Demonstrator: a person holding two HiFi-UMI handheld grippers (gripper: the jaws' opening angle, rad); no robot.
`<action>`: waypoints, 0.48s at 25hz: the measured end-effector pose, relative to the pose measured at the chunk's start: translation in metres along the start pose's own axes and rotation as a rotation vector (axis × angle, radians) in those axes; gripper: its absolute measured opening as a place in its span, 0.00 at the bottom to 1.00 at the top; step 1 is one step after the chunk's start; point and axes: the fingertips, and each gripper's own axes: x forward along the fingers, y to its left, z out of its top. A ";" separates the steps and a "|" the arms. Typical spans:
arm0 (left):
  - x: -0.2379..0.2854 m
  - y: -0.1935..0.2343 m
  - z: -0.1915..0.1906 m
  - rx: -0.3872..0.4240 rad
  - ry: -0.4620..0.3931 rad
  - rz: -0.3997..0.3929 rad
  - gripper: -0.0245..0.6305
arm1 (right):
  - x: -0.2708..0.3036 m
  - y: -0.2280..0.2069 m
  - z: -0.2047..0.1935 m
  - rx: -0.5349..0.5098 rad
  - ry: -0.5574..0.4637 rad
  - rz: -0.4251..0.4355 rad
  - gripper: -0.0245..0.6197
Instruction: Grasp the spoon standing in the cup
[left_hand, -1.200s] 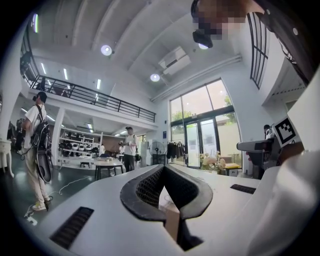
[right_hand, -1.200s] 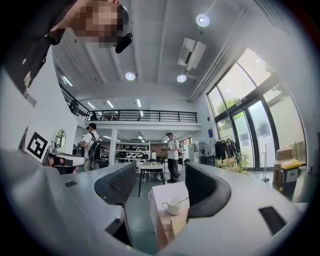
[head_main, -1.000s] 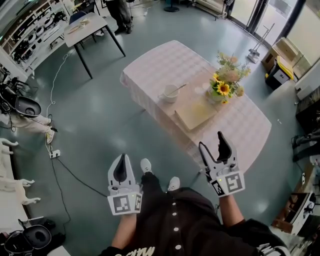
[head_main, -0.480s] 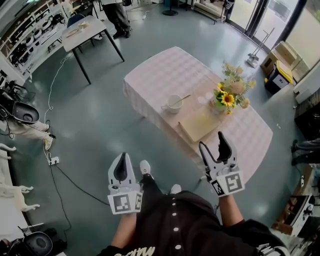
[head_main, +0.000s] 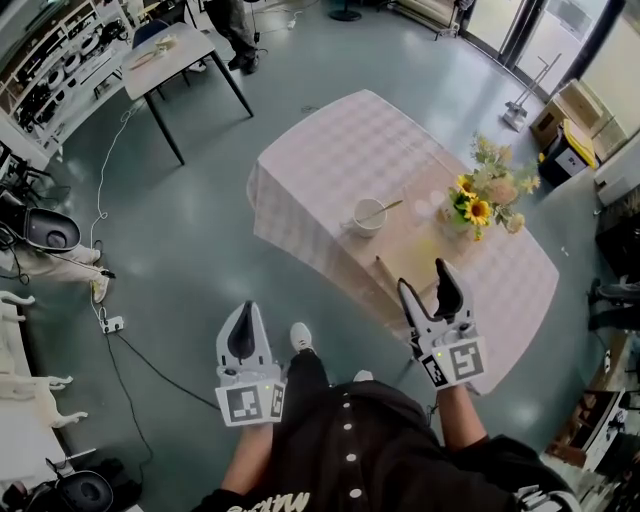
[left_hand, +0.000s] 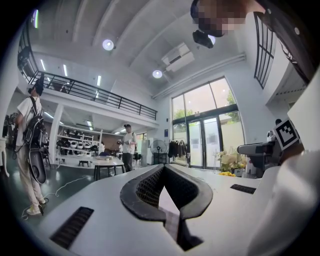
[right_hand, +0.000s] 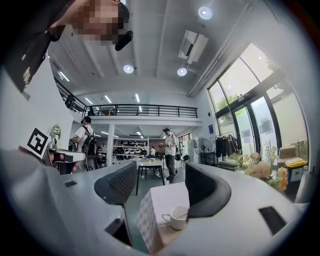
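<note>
Nothing grabbed yet lol: the slim pale spoon (head_main: 386, 208) leans in the white ceramic cup (head_main: 367, 217) midway along the pale checked-cloth surface's (head_main: 330, 150) near edge, well apart from the wide-open, empty right claw (head_main: 424, 285) and the left claw (head_main: 244, 314), pinched closed on nothing.

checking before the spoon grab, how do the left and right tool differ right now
The left tool has its jaws together; the right tool has them apart. The left tool shows over floor; the right tool at the table's near edge. The right tool's view frames the cup between its jaws; the left tool's shows no cup. Both hold nothing.
</note>
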 end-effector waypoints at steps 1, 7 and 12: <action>0.006 0.004 0.000 0.001 -0.001 -0.002 0.06 | 0.008 0.000 -0.002 0.000 0.003 0.001 0.48; 0.043 0.039 0.003 0.002 -0.008 -0.014 0.06 | 0.060 0.007 0.001 -0.013 0.001 0.001 0.48; 0.069 0.065 0.004 0.000 -0.019 -0.018 0.06 | 0.094 0.011 0.000 -0.013 0.002 -0.010 0.48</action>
